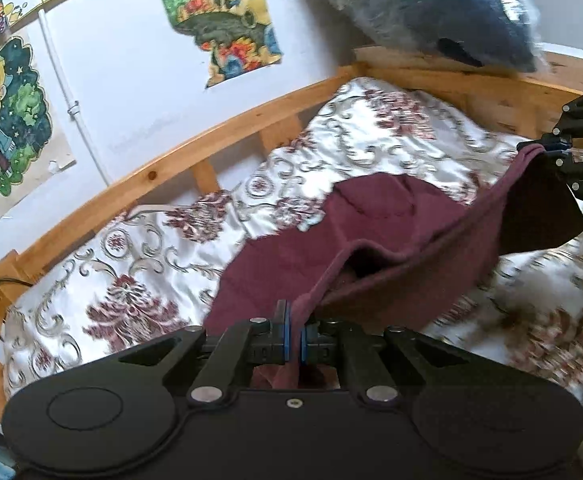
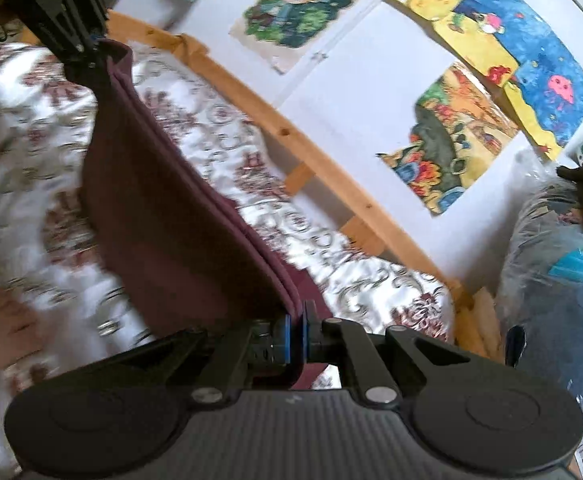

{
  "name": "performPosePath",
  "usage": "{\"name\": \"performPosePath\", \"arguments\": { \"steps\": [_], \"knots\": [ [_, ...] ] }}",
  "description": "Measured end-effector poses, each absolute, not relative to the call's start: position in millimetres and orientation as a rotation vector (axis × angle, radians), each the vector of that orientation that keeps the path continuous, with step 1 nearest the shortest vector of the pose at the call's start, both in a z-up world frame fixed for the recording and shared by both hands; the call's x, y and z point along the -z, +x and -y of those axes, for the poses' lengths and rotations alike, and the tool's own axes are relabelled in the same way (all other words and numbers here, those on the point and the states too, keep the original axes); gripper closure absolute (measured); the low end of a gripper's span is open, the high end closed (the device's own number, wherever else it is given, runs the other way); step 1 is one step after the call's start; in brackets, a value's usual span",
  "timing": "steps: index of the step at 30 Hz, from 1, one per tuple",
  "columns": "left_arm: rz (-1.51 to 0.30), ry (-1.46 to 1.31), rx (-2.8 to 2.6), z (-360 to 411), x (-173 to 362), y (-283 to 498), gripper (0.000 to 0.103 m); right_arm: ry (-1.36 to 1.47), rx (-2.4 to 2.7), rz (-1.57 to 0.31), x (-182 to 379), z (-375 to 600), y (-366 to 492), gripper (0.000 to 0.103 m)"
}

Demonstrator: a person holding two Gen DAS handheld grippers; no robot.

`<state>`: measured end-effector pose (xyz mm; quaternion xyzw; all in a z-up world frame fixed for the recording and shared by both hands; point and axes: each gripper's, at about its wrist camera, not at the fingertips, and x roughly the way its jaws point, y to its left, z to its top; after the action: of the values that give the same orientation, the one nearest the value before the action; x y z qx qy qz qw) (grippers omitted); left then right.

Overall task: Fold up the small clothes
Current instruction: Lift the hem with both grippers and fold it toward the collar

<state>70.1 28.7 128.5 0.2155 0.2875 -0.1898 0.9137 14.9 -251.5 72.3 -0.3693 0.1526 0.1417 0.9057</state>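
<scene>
A maroon garment (image 1: 391, 248) hangs stretched between my two grippers above the bed, its lower part trailing on the floral bedspread (image 1: 139, 272). My left gripper (image 1: 294, 340) is shut on one edge of the garment. My right gripper (image 1: 547, 148) shows at the right of the left wrist view, shut on the other end. In the right wrist view the right gripper (image 2: 296, 336) is shut on the garment's (image 2: 163, 216) doubled hem, and the left gripper (image 2: 87, 46) holds the far end at top left.
A wooden bed rail (image 1: 195, 152) runs along the white wall with several colourful drawings (image 1: 219, 12). A plastic-wrapped blue bundle (image 1: 463, 12) sits on the headboard, also at the right of the right wrist view (image 2: 559, 304). Both views are motion-blurred.
</scene>
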Motion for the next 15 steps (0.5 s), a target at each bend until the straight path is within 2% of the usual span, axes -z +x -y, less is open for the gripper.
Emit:
{"name": "performPosePath", "arguments": {
  "steps": [6, 10, 15],
  "knots": [
    [-0.62, 0.508, 0.301, -12.3, -118.1, 154.6, 0.098, -0.723, -0.186, -0.316, -62.5, 236.1, 99.5, 0.096],
    [-0.635, 0.567, 0.265, -4.6, -91.7, 213.9, 0.098, -0.654, -0.134, -0.329, -51.7, 216.1, 161.7, 0.096],
    [-0.736, 0.56, 0.23, -10.0, -54.7, 276.9, 0.098, -0.615, -0.107, -0.353, -27.0, 202.2, 222.0, 0.096]
  ]
}}
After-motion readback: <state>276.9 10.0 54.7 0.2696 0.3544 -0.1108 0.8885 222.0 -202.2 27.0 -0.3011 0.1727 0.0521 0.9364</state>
